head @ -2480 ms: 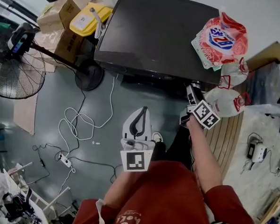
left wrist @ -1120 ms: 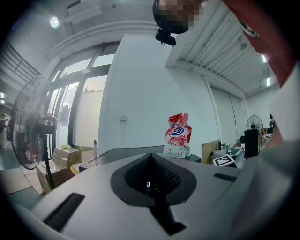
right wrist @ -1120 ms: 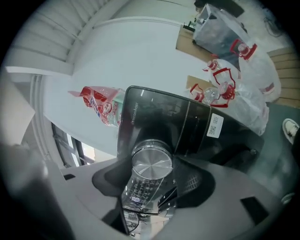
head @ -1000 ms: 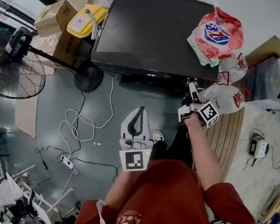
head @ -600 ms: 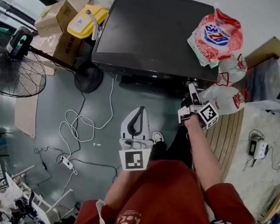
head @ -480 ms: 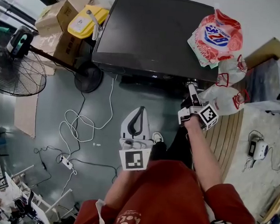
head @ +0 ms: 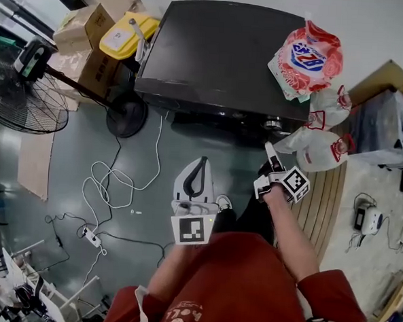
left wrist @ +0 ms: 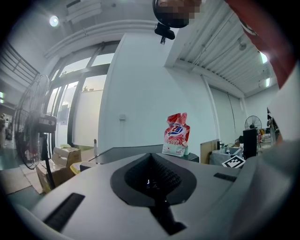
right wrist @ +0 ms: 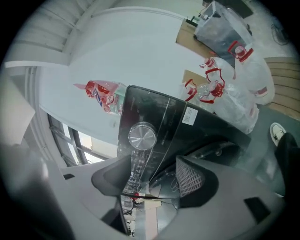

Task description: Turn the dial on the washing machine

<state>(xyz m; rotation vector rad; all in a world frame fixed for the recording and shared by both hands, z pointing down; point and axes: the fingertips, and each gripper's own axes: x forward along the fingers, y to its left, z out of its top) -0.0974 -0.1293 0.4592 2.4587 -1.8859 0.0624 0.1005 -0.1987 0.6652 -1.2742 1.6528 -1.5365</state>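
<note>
Red-and-white bag (head: 306, 58), right edge of the washing machine (head: 215, 49) top: blue oval logo, characters illegible. White sticker (right wrist: 190, 116) on the machine's front: print too small to read.

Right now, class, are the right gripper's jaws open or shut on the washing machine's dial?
Open. The right gripper shows its jaws apart in its own view, the dial ahead of them, untouched.

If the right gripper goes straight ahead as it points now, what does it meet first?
Probably the front panel of the washing machine, just beside the dial; depth is unclear.
</note>
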